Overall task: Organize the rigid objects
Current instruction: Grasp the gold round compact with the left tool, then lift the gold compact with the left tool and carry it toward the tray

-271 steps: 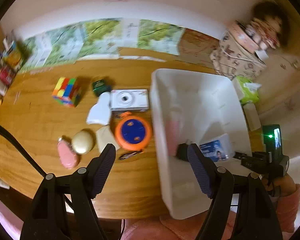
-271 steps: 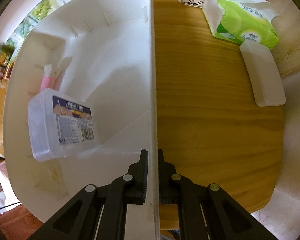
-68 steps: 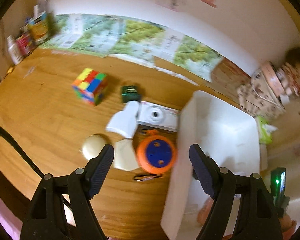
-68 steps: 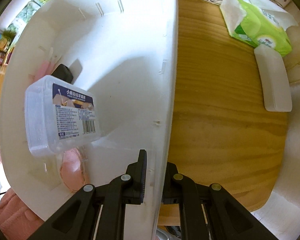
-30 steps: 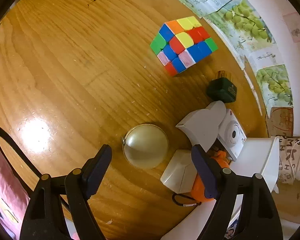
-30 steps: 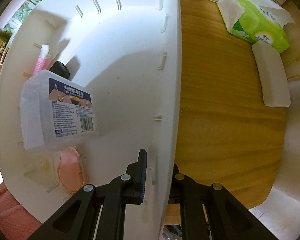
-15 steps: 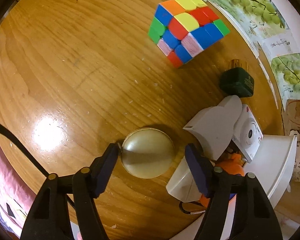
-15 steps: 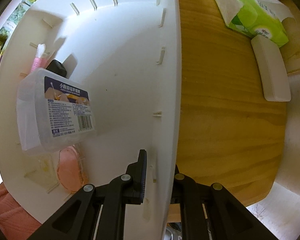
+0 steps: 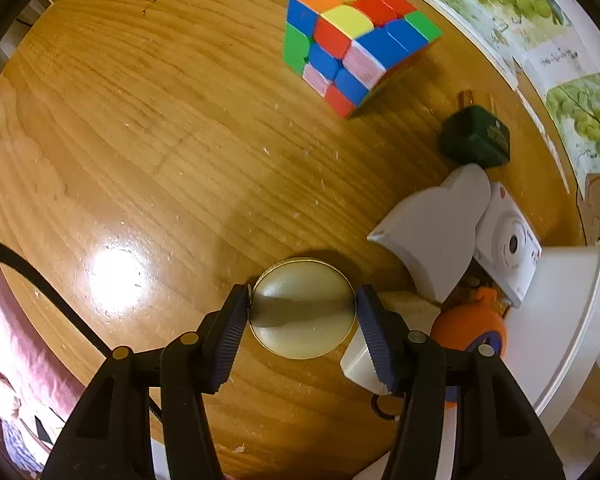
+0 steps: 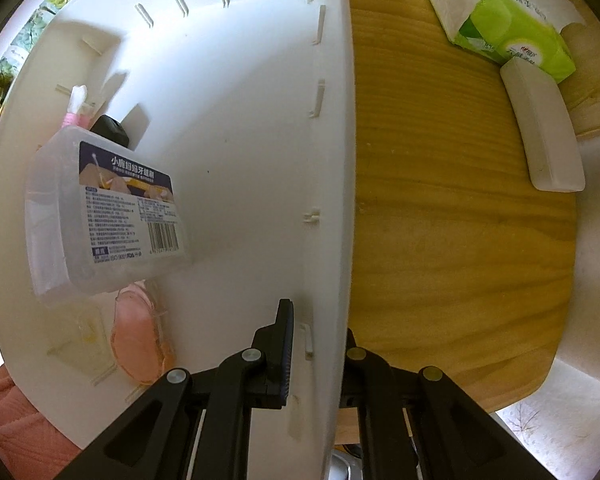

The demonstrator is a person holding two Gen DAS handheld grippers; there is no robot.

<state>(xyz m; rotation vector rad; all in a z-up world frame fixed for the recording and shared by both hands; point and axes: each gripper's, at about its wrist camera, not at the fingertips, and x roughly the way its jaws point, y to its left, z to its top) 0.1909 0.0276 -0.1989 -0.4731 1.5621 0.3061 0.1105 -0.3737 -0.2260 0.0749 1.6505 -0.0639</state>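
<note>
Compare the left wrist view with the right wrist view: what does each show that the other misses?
Left wrist only: the left gripper closing around a round gold compact, a colourful puzzle cube, a dark green bottle, a white camera and an orange disc.
Right wrist only: the right gripper shut on the bin wall, a labelled clear box, a pink case and a green tissue pack.
Both: the white bin and the wooden table.

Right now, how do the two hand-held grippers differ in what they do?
The left hand-held gripper is closing around the round gold case on the table; the right hand-held gripper is shut on the white bin's wall. The left straddles a small loose thing, the right a container's side. Both point downward.
</note>
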